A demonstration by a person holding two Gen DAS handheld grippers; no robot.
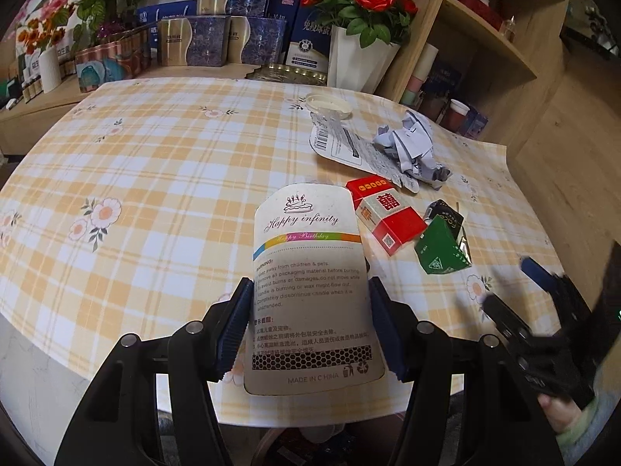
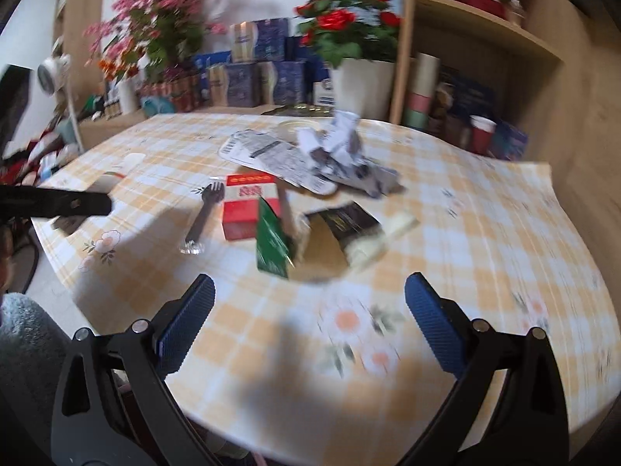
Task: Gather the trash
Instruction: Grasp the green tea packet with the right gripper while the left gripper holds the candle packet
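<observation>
While the left tongs (image 1: 308, 318) pinch the light, bendy birthday card (image 1: 308, 272) by its side edges, keeping it steady looks easy; the right tongs (image 2: 310, 326) stand spread, empty, trash just ahead.

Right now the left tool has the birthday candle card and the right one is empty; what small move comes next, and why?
Probably ease the right tool forward to the green carton, the nearest loose piece ahead of it. Its jaws stand open with nothing between them, while the left tool is shut on the candle card. The red box and crumpled paper lie farther off on the checked tablecloth.
</observation>
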